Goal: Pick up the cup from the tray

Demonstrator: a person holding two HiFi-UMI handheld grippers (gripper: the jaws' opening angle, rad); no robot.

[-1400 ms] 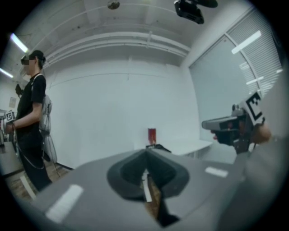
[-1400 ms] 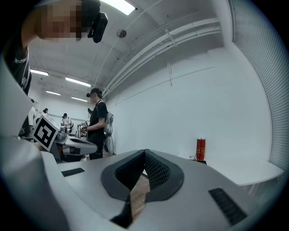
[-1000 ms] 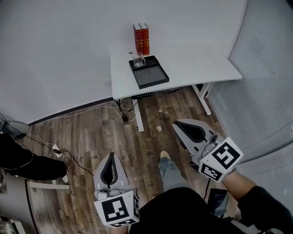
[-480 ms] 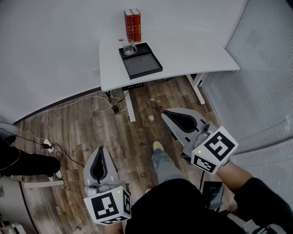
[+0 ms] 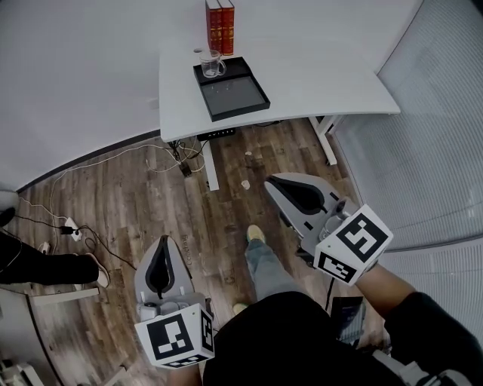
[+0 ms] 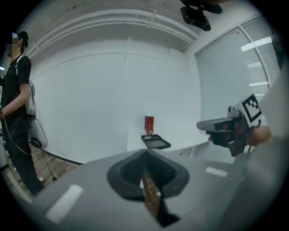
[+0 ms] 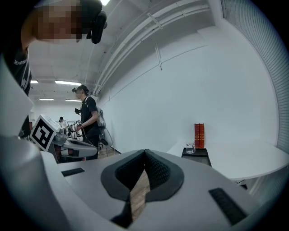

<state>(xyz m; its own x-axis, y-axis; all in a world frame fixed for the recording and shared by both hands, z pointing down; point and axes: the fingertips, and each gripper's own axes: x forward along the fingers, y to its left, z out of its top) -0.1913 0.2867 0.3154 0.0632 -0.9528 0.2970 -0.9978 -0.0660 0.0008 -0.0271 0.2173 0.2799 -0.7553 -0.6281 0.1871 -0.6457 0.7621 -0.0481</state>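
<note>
While the walk toward the table (image 5: pixel 324 68) is under way, both grippers are clenched and empty.
In the head view the table and tray (image 5: pixel 243 99) sit higher in the frame than a second ago, and the books (image 5: pixel 219 16) now meet the top edge: the person has stepped nearer. The cup (image 5: pixel 210 63) stands upright in the tray's far left corner, upper centre of the frame, just in front of the books. The left gripper (image 5: pixel 161 245), lower left, and the right gripper (image 5: pixel 275 185), right of centre, are well apart from it, jaws pressed together on nothing. Assessment: approach phase only; one gripper must open before a grasp.
</note>
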